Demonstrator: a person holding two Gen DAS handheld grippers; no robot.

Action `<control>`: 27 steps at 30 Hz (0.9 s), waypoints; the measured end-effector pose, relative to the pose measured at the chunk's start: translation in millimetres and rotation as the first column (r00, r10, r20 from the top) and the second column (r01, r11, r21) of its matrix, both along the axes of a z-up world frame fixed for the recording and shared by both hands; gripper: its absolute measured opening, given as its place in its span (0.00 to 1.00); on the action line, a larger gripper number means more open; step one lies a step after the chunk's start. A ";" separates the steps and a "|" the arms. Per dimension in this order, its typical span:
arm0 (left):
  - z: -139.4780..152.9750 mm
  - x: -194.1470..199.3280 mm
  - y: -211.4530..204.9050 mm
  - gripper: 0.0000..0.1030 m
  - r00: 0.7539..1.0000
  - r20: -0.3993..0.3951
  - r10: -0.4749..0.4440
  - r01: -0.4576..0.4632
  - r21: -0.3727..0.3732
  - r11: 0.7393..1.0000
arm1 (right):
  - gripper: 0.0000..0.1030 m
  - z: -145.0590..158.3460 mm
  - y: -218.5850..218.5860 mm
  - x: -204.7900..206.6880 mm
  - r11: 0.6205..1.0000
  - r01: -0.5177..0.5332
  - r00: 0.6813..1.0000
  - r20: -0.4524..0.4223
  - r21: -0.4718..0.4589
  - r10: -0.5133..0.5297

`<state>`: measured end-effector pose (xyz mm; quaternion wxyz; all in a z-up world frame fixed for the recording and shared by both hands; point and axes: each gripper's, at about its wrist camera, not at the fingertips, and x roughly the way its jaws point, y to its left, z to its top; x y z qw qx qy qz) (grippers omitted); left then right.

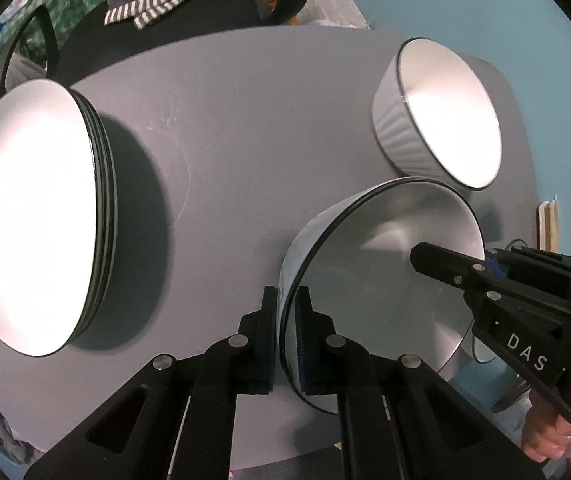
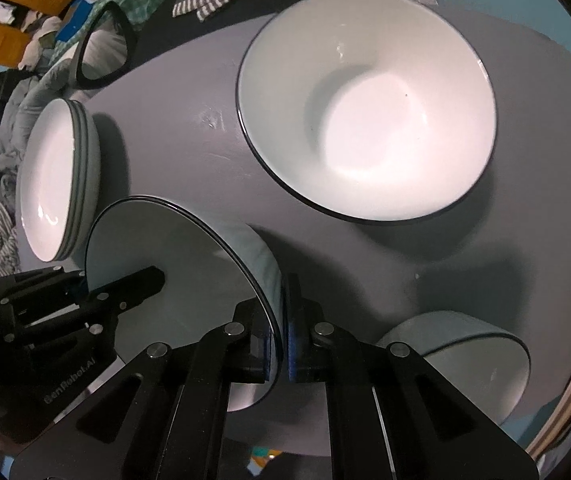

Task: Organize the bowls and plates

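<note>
**Both grippers clamp one bowl**

Left gripper point(image 1: 285, 336) pinches the held bowl point(image 1: 385, 280) by its near rim at lower centre; right gripper point(image 2: 283, 332) clamps the opposite rim. Grey desk point(image 1: 225, 120) carries stacked plates point(image 1: 33, 216) left, another bowl point(image 1: 445, 116) upper right. Blue wall behind.

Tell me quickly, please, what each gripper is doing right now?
Left gripper: shut on the rim of the held bowl.
Right gripper: shut on the opposite rim of the same bowl.
</note>
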<state>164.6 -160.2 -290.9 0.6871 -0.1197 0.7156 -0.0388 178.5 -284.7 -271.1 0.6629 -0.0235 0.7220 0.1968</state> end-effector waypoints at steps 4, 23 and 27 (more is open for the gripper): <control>13.2 5.5 0.3 0.07 1.000 0.021 -0.002 0.002 -0.014 1.000 | 0.06 12.3 -2.9 -0.5 1.000 0.009 1.000 0.017 -0.003 -0.009; 63.4 52.3 -20.3 0.07 0.987 0.154 -0.047 0.052 -0.029 0.998 | 0.06 68.6 -34.4 40.8 0.993 0.116 0.987 0.108 0.019 -0.117; 56.2 68.8 -26.2 0.07 0.987 0.152 -0.060 0.063 -0.014 0.998 | 0.06 67.3 -37.6 57.4 0.992 0.127 0.985 0.116 0.006 -0.127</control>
